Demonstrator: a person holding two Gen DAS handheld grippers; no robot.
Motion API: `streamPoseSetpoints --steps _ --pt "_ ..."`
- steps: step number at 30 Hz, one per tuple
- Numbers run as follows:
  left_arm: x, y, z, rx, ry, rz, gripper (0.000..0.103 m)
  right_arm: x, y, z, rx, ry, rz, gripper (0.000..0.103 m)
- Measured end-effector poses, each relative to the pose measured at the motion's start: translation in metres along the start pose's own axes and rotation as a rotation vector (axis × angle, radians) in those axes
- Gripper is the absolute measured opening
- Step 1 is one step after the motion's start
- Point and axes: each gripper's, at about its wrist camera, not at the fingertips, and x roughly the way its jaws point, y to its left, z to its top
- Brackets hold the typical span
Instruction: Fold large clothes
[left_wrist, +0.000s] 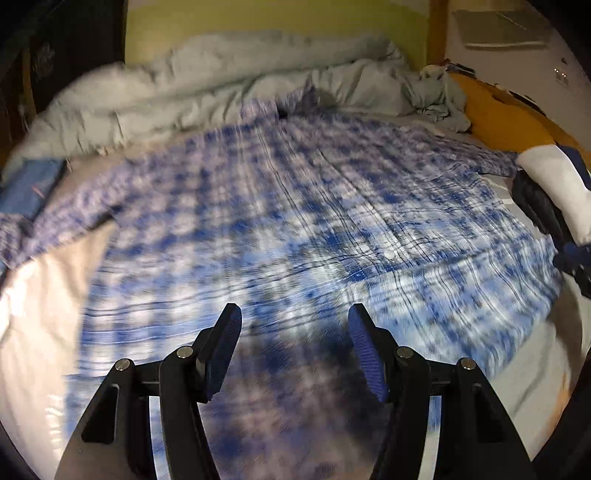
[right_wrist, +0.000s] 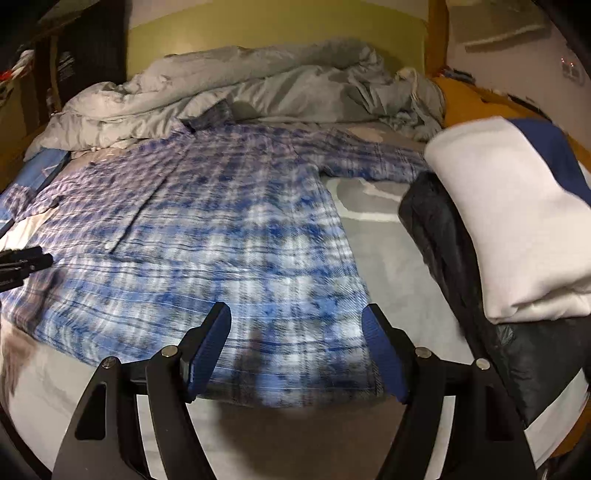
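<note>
A large blue and white plaid shirt (left_wrist: 295, 206) lies spread flat on the bed, collar toward the far side; it also fills the middle of the right wrist view (right_wrist: 229, 236). My left gripper (left_wrist: 293, 317) is open and empty, hovering over the shirt's lower middle. My right gripper (right_wrist: 295, 317) is open and empty above the shirt's near right hem corner. The left gripper's tip (right_wrist: 26, 260) shows at the left edge of the right wrist view. One sleeve (right_wrist: 373, 162) stretches to the right. Both views are motion-blurred.
A crumpled grey duvet (right_wrist: 236, 92) is heaped along the head of the bed. A stack of folded clothes, white (right_wrist: 517, 221) over black (right_wrist: 491, 314), sits on the right side of the bed. A blue item (left_wrist: 29, 184) lies at the left. The grey sheet (right_wrist: 399, 273) shows beside the shirt.
</note>
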Motion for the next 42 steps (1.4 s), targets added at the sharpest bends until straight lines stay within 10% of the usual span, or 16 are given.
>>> streamPoseSetpoints --steps 8,16,27,38,41,42 --pt "-0.072 0.009 -0.039 0.022 -0.136 0.062 0.077 -0.026 0.012 -0.005 -0.044 -0.105 -0.032 0.073" --pt "-0.071 0.024 -0.079 0.023 -0.063 0.135 0.085 -0.039 0.044 -0.026 -0.106 -0.064 0.131 0.086" --pt "-0.039 0.001 -0.099 0.164 0.061 0.171 0.085 -0.005 0.111 -0.062 -0.493 0.046 0.045 0.087" --pt "-0.019 0.056 -0.099 0.001 0.071 0.294 0.086 0.024 0.065 -0.046 -0.323 0.123 -0.103 0.084" --pt "-0.022 0.076 -0.099 -0.081 0.060 0.320 0.053 0.028 0.041 -0.038 -0.241 0.127 -0.149 0.049" --pt "-0.022 0.080 -0.099 -0.092 0.058 0.331 0.024 0.029 0.037 -0.037 -0.232 0.125 -0.166 0.022"
